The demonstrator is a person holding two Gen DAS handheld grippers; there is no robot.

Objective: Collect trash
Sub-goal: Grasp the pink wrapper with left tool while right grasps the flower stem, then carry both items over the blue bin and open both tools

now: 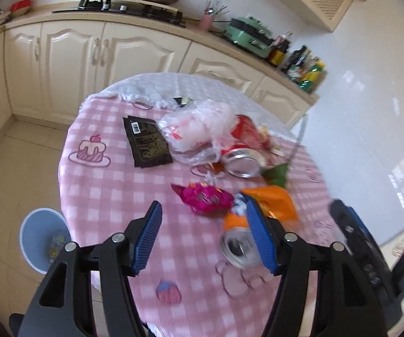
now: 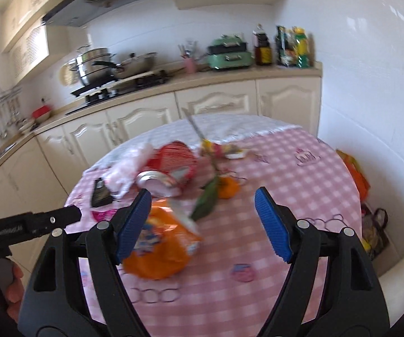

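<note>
The left gripper hangs over the near part of the round table draped in a pink checked cloth, its blue ribbed jaws spread apart with nothing between them; the right gripper hovers likewise, jaws wide and empty. Just behind the left gripper's right finger lies an orange drink can on its side, its open top facing the camera, and touching it a crumpled orange snack bag. Beside these sits a magenta foil wrapper. Farther back the trash crowds together: a flat black sachet, a scrunched clear plastic bag, a red-and-silver can lying on its side, a red paper cup tipped over, and a green leaf on a long stem. That makes two cans, counted. In the right wrist view an orange fruit rests by the leaf. A pale blue bin stands on the floor left of the table. Cream kitchen cabinets run behind.
</note>
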